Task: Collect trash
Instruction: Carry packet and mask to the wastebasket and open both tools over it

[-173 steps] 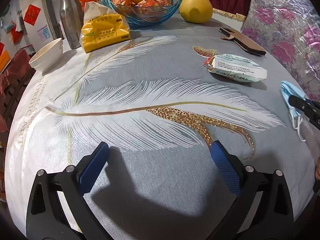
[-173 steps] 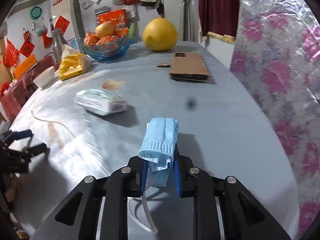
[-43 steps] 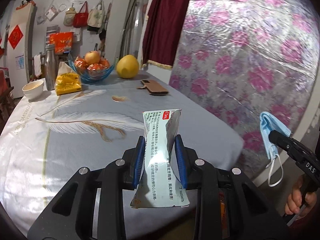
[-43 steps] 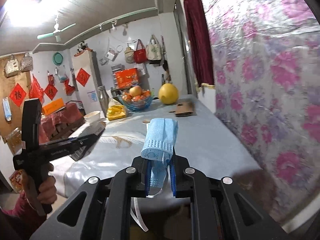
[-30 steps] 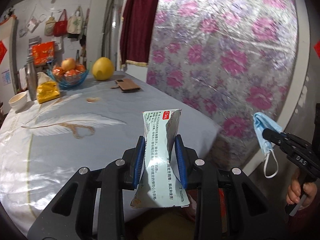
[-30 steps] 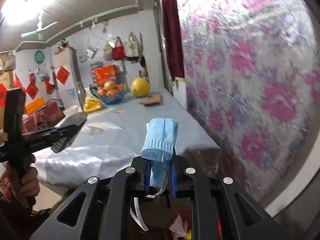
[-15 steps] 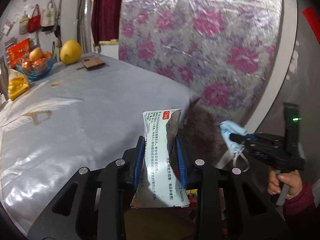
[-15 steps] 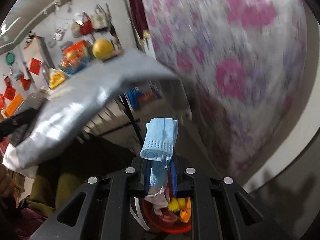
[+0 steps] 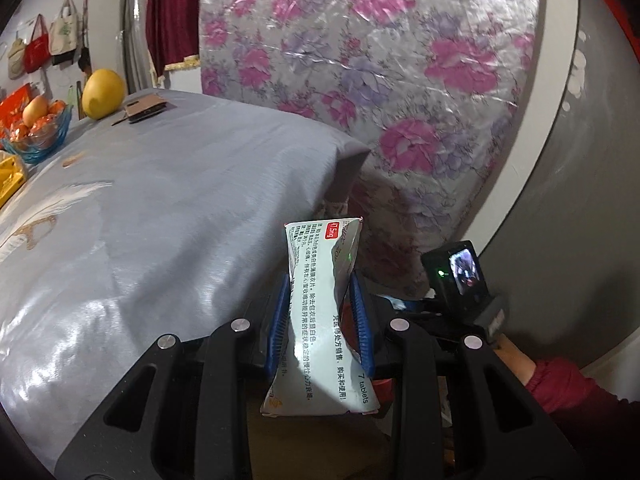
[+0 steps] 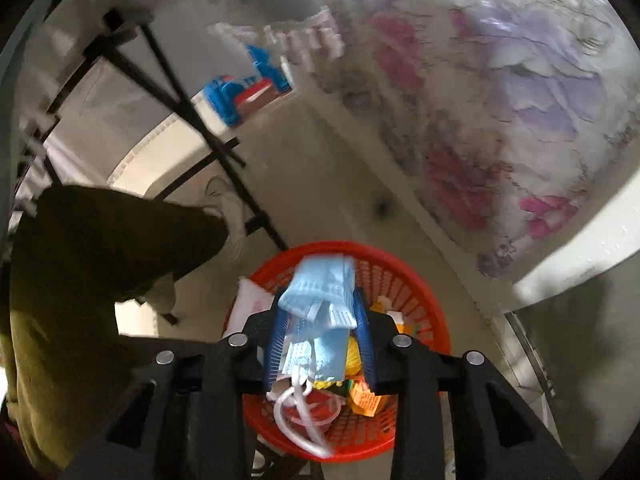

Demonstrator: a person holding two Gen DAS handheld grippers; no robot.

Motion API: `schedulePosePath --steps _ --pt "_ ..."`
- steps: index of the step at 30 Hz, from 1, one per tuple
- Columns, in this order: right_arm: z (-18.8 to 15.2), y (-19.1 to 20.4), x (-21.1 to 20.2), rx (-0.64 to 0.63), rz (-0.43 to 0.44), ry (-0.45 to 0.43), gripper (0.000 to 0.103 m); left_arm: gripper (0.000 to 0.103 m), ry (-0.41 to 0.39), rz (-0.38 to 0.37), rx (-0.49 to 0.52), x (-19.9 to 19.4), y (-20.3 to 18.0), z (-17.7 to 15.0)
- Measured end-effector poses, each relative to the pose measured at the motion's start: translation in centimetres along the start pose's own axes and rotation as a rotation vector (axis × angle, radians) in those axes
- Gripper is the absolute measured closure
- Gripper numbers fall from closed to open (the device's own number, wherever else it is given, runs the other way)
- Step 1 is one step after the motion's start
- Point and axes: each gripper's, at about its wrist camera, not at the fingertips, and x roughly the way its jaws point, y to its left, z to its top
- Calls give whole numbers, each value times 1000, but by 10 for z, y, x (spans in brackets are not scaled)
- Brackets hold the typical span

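My left gripper [image 9: 320, 308] is shut on a crushed white medicine box [image 9: 320, 312] with printed text, held upright off the table's corner. Low on the right of that view I see the right gripper's camera [image 9: 456, 276] and a red sleeve [image 9: 568, 388]. In the right wrist view my right gripper [image 10: 320, 340] points down over a red mesh basket [image 10: 416, 292]. Its jaws are opening. A blue face mask [image 10: 320, 292] sits loose between the pads, its white ear loops [image 10: 300, 420] dangling into the basket. Yellow and orange trash [image 10: 360, 396] lies in the basket.
A table under grey feather-print cloth [image 9: 160, 200] fills the left, carrying a pomelo [image 9: 104, 94], a fruit bowl [image 9: 36, 132] and cardboard [image 9: 146, 110]. A flowered sheet [image 9: 400, 80] covers the wall. Black table legs [image 10: 180, 100], a blue toy [image 10: 240, 92] and a person's leg [image 10: 80, 280] surround the basket.
The right gripper has dropped from table height to just above the red basket and its jaws have parted, loosening the mask. The left gripper has sunk and tilted down, still holding the box.
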Motion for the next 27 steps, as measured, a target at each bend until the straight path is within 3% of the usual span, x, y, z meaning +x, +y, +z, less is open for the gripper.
schedulePosePath --steps 3,7,16,22,27 --pt "6 -1 -27 -1 18 -68 68 72 8 -6 14 3 -5 -2" --pt "15 -5 -60 1 41 -144 59 72 26 -24 31 9 -14 -3" --pt "21 -11 -90 -2 2 -225 58 72 46 -45 61 16 -24 -6" --pt "25 -24 -137 17 -7 -337 55 72 103 -88 115 42 -45 -4" --pt "22 -31 -150 29 -1 -370 54 71 157 -121 176 72 -69 0"
